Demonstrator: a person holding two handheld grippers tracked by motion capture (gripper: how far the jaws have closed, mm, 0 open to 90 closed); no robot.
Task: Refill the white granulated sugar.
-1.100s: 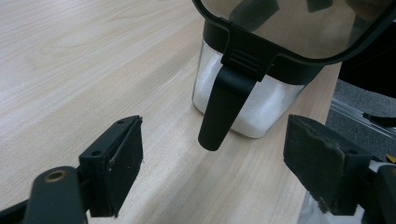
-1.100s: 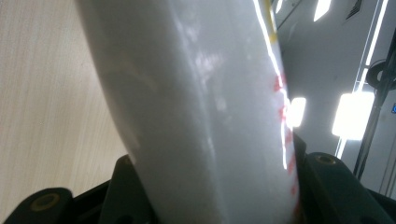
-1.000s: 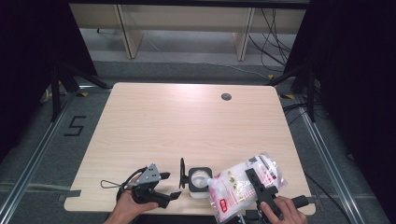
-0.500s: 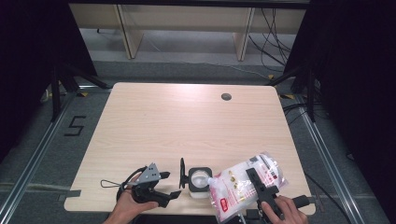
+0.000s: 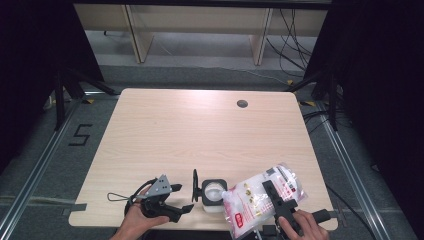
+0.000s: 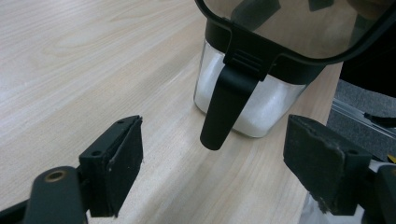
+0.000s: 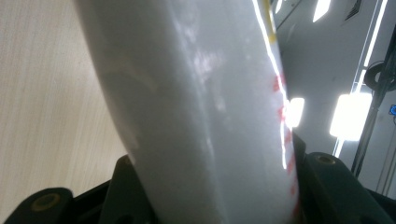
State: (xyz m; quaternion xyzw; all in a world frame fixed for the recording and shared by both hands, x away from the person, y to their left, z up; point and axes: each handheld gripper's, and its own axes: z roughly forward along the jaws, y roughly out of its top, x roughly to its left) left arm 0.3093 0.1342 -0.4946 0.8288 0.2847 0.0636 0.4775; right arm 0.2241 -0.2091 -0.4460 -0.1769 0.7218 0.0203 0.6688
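No movement since the earlier frame. Right tongs [image 5: 276, 203] clamped on white bag [image 5: 255, 200], tilted over open jar [image 5: 212, 192] at table [image 5: 200, 135] near edge. Left tongs [image 5: 181, 199] wide, holding nothing, at jar's 9 o'clock; jar lid [image 5: 195, 184] flipped up.

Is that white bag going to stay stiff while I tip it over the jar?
Probably not: the bag bulges and bends around the right gripper, so it looks soft and floppy. Its glossy film may be slippery. Packed full of white grains, it likely feels heavy and could sag toward the jar.
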